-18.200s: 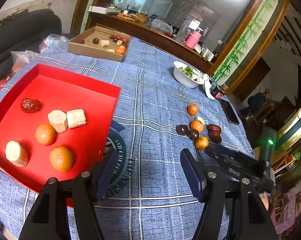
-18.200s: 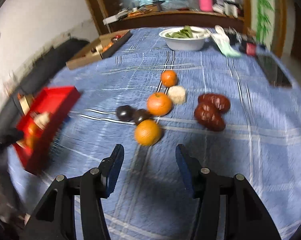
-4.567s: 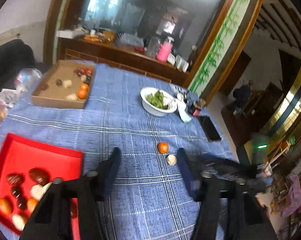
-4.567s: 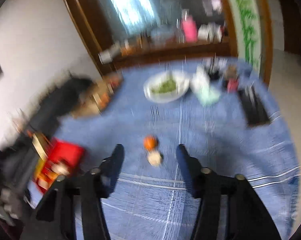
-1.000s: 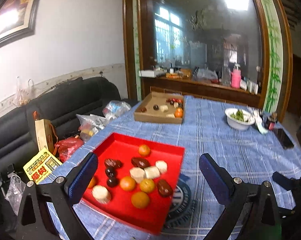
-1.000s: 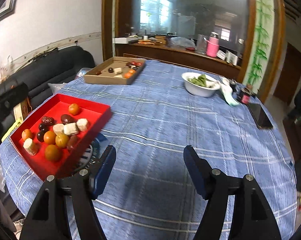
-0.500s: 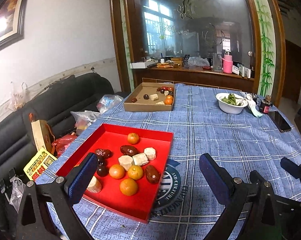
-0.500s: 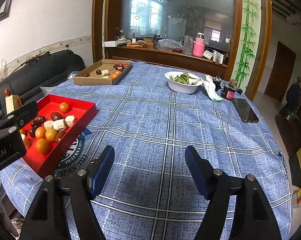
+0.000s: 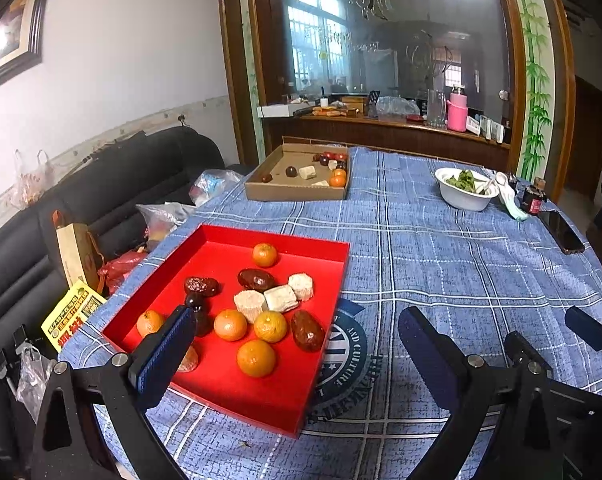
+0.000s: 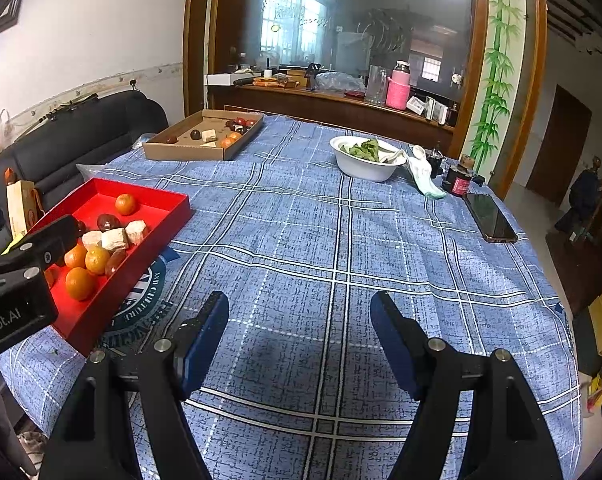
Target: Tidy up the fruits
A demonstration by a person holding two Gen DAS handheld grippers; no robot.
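Note:
A red tray (image 9: pixel 333 272) (image 10: pixel 169 216) on the blue checked tablecloth holds several oranges (image 9: pixel 256 358), dark dates (image 9: pixel 308 330) and pale cut chunks (image 9: pixel 281 298). My left gripper (image 9: pixel 297 344) is open and empty, held above the table at the tray's near right corner. My right gripper (image 10: pixel 299 324) is open and empty over bare cloth, to the right of the tray. The left gripper's body (image 10: pixel 17 280) shows at the left edge of the right wrist view, hiding part of the tray.
A cardboard box (image 9: pixel 297 192) (image 10: pixel 185 152) with more fruit stands at the far side. A white bowl of greens (image 10: pixel 367 168), a small jar (image 10: pixel 459 180) and a phone (image 10: pixel 491 218) sit at the far right. A black sofa (image 9: pixel 101 200) with bags lies left of the table.
Both grippers have moved slightly forward and lower towards the table. The tray and fruits have not moved. Both stay open and empty.

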